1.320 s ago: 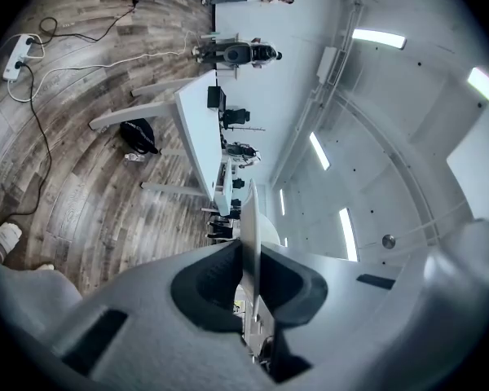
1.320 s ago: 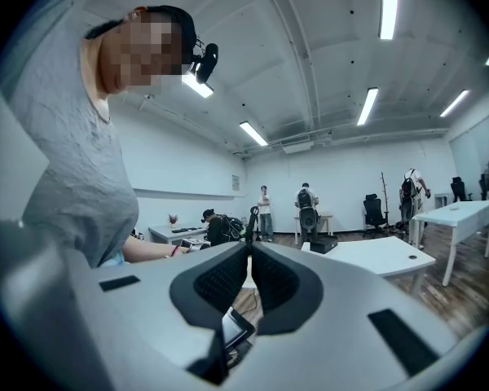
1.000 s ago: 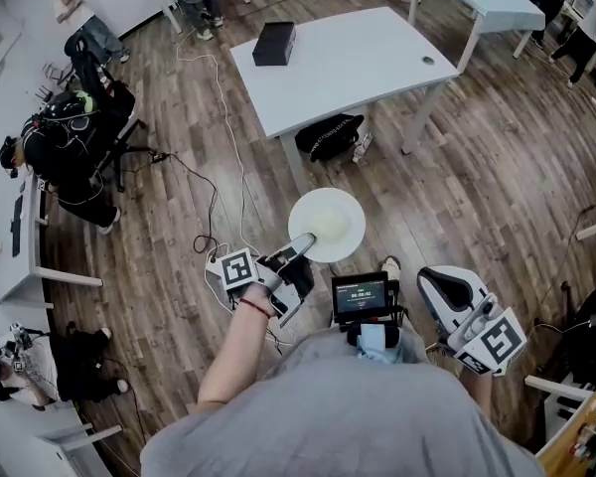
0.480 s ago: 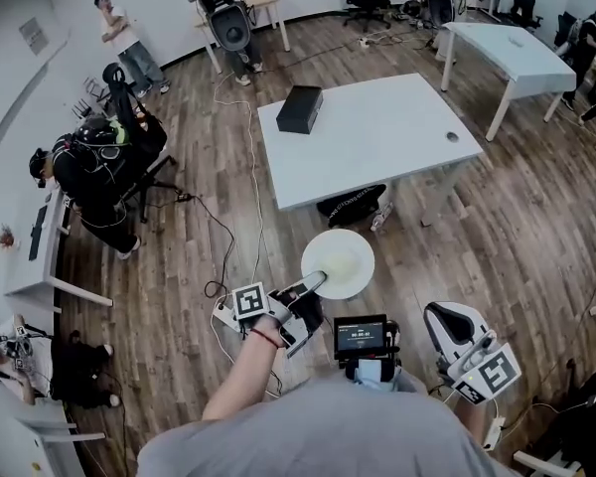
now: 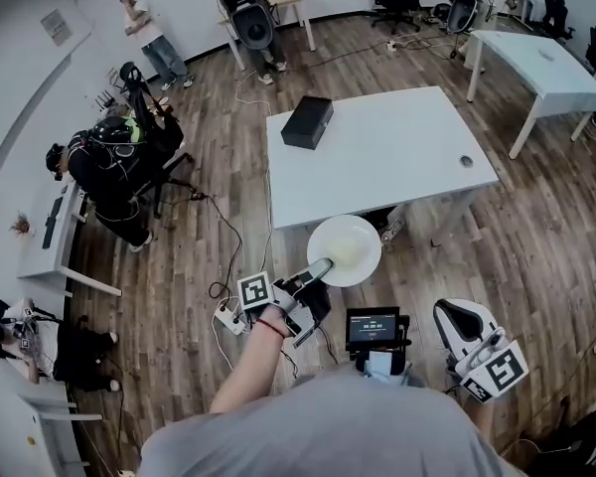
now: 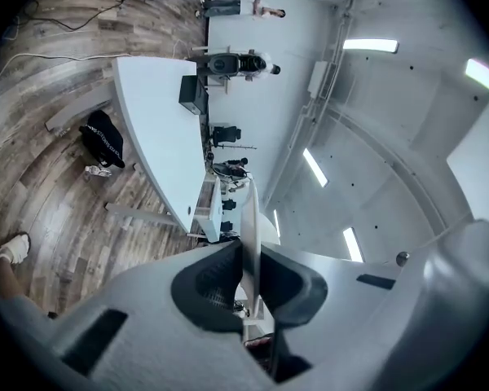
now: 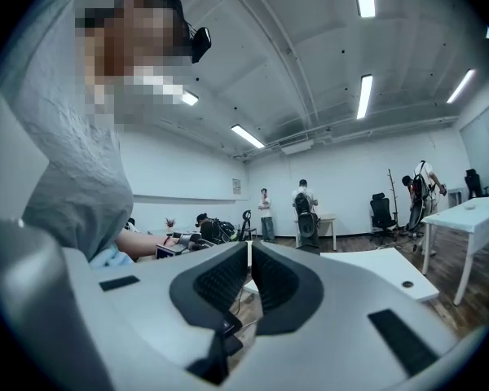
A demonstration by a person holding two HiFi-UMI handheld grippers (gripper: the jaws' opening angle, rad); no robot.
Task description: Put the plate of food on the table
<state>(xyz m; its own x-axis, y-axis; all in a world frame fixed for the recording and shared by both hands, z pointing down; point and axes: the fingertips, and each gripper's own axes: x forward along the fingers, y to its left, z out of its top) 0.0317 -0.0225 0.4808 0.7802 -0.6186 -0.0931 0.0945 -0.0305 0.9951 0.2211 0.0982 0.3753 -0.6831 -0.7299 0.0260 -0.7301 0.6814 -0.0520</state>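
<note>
In the head view a round white plate [image 5: 345, 249] with a pale heap of food hangs over the wooden floor, its far rim just at the near edge of the white table [image 5: 377, 157]. My left gripper [image 5: 319, 267] is shut on the plate's near-left rim. In the left gripper view the plate [image 6: 249, 210] stands edge-on between the jaws of my left gripper [image 6: 249, 255], with the table [image 6: 159, 137] beyond. My right gripper [image 5: 449, 311] is held low at the right, away from the plate. In the right gripper view my right gripper [image 7: 249, 255] is shut with nothing between its pads.
A black box [image 5: 308, 122] lies on the table's far left corner. A dark bag [image 6: 102, 141] sits under the table. Cables [image 5: 240, 217] trail over the floor. People [image 5: 114, 167] sit at the left. A second white table [image 5: 536, 63] stands at the far right.
The plate and my left gripper have come closer to the white table; the plate's far rim now reaches its near edge. My right gripper stays low at the right.
</note>
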